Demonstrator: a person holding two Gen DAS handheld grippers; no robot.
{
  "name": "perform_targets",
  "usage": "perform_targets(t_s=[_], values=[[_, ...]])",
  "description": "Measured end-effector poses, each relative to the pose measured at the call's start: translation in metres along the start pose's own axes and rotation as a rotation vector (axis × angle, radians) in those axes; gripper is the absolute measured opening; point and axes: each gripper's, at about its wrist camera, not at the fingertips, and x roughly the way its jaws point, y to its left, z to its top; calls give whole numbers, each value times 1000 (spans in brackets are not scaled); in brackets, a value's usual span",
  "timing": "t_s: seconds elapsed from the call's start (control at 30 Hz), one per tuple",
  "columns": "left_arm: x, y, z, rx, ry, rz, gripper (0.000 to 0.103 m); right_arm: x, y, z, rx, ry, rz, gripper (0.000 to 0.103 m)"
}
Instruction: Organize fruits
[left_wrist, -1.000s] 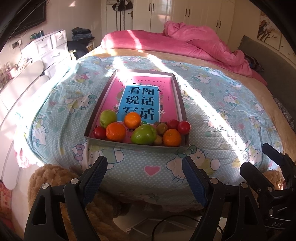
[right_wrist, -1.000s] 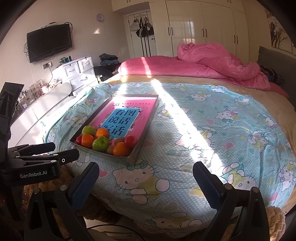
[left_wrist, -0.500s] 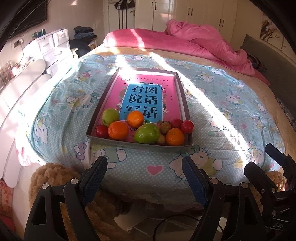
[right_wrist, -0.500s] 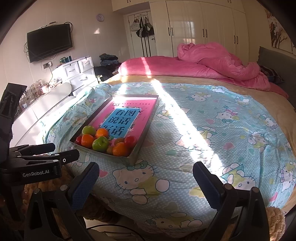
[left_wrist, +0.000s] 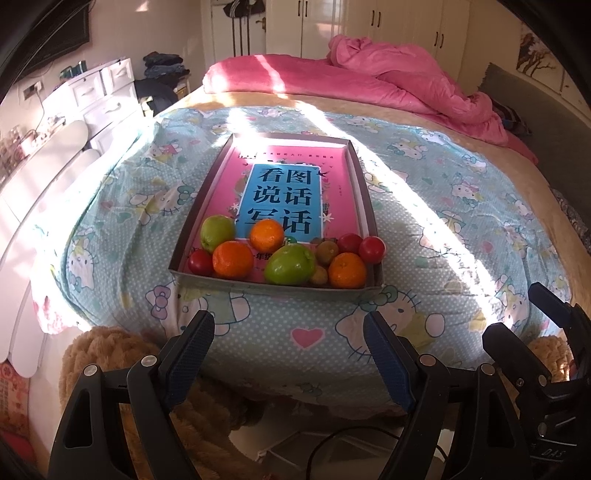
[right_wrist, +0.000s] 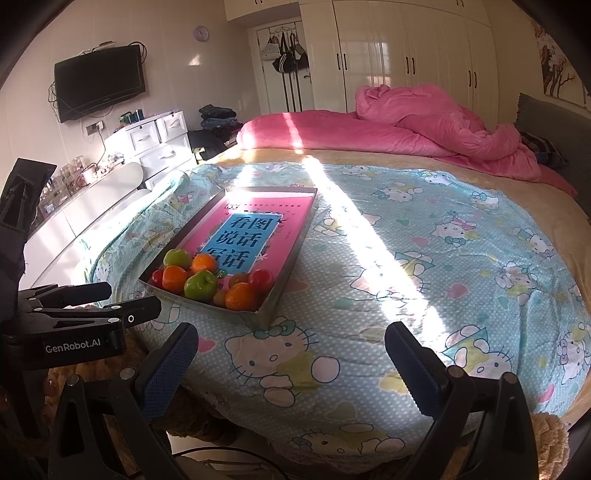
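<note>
A shallow cardboard tray (left_wrist: 364, 206) lined with a pink-and-blue picture book cover sits on a bed (left_wrist: 443, 236) spread with a cartoon-cat quilt, a band of sunlight crossing it. All the fruit is bunched at the tray's near end: three oranges, the nearest at left (left_wrist: 232, 259), another behind it (left_wrist: 266, 235) and one at right (left_wrist: 347, 270); a large green apple (left_wrist: 290, 264) at the centre front and a smaller green apple (left_wrist: 217, 232) at back left; red tomato-like fruits at far left (left_wrist: 200, 261) and far right (left_wrist: 371, 249); and small brownish fruits (left_wrist: 327, 252) wedged between them, too small to identify.

The left tongs (left_wrist: 286, 354) hang released, jaws spread wide and holding nothing, short of the bed edge and pointed at the tray. The right tongs (right_wrist: 290, 363) are likewise spread and unloaded, aimed at bare quilt with the tray off to their left.

The fruits look light, round and smooth-skinned, so they are likely to roll or squirt from a pinch; a grip across the widest part seems safest. The oranges and apples appear firm, the red fruits possibly softer and easier to bruise. With pieces touching, lifting one may nudge its neighbours, and the soft bedding gives the tray little steadiness.
</note>
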Motion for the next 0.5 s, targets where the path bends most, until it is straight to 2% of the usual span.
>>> perform_targets(t_s=[0.2, 0.37, 0.43, 0.5], values=[[5, 6, 1, -24, 14, -4, 84, 1, -1, 0, 2, -1, 0, 102], [19, 26, 9, -82, 37, 2, 84, 5, -6, 2, 15, 1, -10, 102], [23, 42, 18, -110, 9, 7, 84, 7, -13, 3, 29, -4, -21, 102], [25, 63, 32, -144, -39, 52, 84, 10, -24, 6, 48, -10, -33, 102]])
